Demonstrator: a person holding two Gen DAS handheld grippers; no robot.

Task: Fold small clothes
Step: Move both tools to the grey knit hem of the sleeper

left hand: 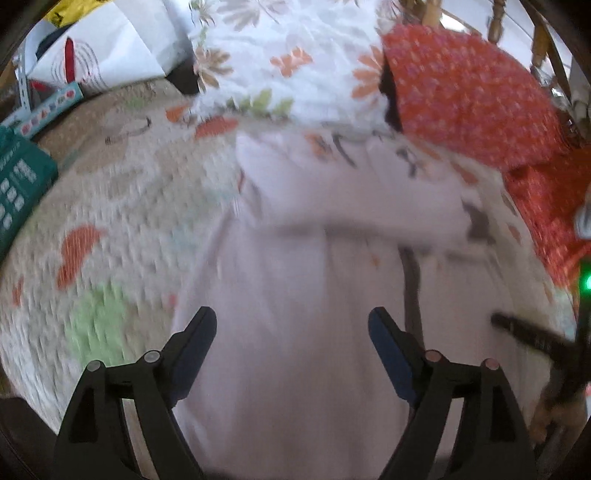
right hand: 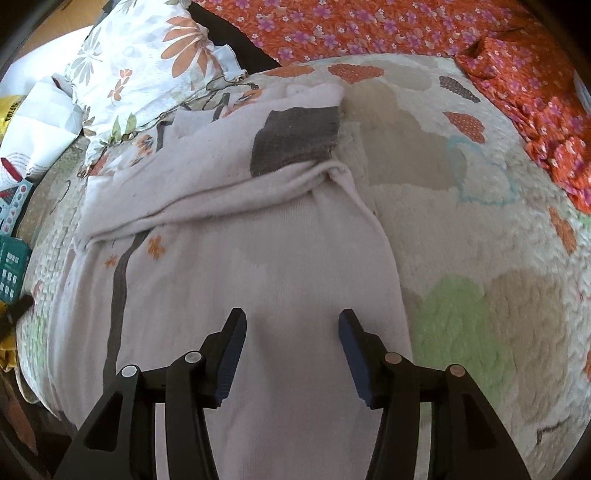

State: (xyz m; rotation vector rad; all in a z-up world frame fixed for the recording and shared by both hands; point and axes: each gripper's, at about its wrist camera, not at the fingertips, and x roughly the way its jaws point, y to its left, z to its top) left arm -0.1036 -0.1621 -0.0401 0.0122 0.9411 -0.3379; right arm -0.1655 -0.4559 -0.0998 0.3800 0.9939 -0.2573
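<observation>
White garment lies centre frame on the patchwork quilt, its top folded over w/ a grey patch showing. Right claw hovers low over its lower part, pointing fwd, jaws wide apart, nothing held. Left claw likewise over the garment, jaws spread, empty; view blurred. Floral pillow upper left, orange cloth along top.

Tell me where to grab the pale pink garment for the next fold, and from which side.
Probably take the pale pink knitted garment by its right-hand edge, coming in from the right over the patchwork quilt. That edge lies free and straight on the quilt; the top is already bunched in a fold by the grey patch. The right gripper, jaws open, hangs just beside it.
</observation>
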